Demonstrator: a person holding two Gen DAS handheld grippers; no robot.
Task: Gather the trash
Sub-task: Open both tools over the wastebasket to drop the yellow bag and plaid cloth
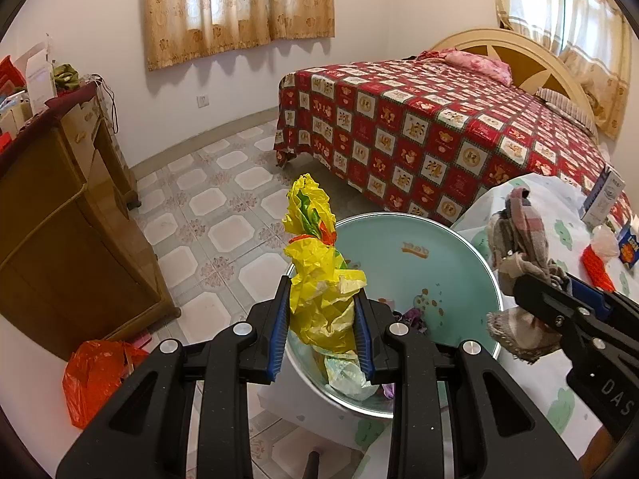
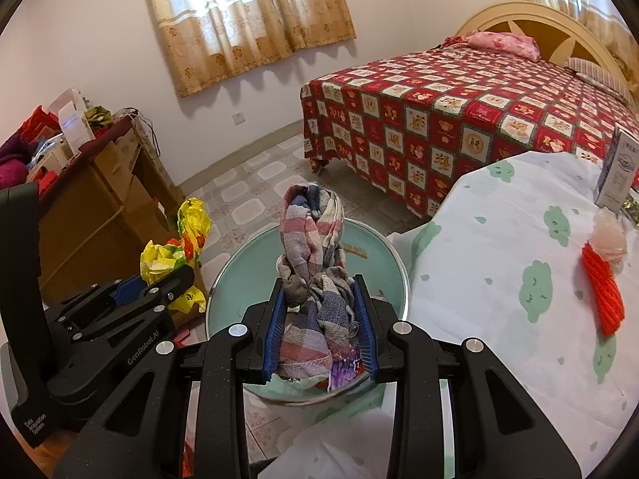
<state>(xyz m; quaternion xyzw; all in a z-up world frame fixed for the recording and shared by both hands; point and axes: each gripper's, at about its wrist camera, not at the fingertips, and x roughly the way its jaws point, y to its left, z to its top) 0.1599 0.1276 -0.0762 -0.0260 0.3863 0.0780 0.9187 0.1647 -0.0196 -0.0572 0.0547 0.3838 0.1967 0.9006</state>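
Observation:
My left gripper (image 1: 321,291) is shut on a crumpled yellow plastic wrapper (image 1: 321,263) and holds it above the near rim of a pale green basin (image 1: 439,263). The wrapper also shows in the right wrist view (image 2: 175,255). My right gripper (image 2: 319,291) is shut on a twisted plaid cloth (image 2: 313,247) and holds it over the same basin (image 2: 247,263). The cloth also shows in the left wrist view (image 1: 519,239), at the basin's right. Bits of trash lie in the basin's bottom (image 1: 347,371).
A table with a white cloud-print cover (image 2: 499,279) carries an orange net with a clear wrapper (image 2: 603,279) and a carton (image 2: 617,171). A wooden dresser (image 1: 60,207) stands left, an orange bag (image 1: 96,375) on the floor, a red-quilted bed (image 1: 439,127) behind.

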